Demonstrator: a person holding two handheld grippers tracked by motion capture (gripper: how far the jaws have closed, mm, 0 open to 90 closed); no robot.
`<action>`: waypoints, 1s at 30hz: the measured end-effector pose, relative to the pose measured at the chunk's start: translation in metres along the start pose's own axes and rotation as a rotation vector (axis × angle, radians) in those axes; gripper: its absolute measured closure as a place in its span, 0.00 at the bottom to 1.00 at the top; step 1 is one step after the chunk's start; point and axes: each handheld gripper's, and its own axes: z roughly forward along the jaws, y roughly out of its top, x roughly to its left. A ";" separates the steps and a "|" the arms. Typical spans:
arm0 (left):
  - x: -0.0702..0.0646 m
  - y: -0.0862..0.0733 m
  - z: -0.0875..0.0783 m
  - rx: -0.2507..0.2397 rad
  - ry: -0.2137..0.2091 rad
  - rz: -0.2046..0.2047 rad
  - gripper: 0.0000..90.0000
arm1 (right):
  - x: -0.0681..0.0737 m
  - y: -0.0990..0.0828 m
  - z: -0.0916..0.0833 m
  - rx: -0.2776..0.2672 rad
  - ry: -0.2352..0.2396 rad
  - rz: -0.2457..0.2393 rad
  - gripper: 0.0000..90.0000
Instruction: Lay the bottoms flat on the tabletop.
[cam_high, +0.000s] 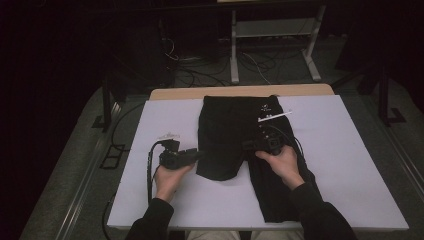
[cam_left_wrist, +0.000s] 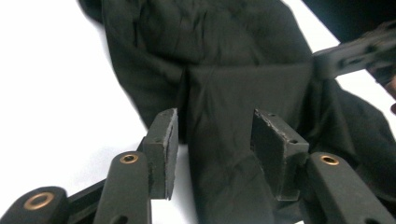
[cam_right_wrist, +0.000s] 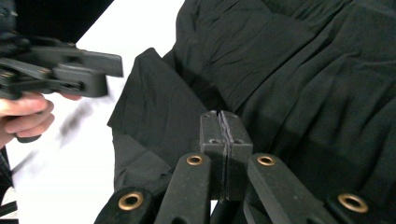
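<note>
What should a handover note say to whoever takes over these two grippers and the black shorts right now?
Left gripper: jaws apart, a fold of the shorts between the pads, not pinched.
Right gripper: shut, pads pressed together; whether cloth is caught between them cannot be told.
Shorts: on the white table, waistband at the far side; the left leg looks folded up short, the right leg lies long toward the person.
Done: probably one leg folded.
Left: likely the other leg, then flattening.

Black shorts with a small, seemingly white logo lie on a white table.
</note>
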 end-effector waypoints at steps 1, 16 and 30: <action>-0.001 -0.001 0.002 0.010 -0.001 0.000 0.56 | 0.000 -0.001 0.000 0.003 0.002 0.000 0.98; -0.013 -0.004 0.026 0.166 0.052 0.063 0.95 | 0.000 -0.012 0.005 0.014 0.038 0.011 0.98; -0.014 -0.021 -0.018 0.160 -0.151 -0.013 0.98 | 0.014 -0.024 0.003 0.049 0.092 0.012 0.97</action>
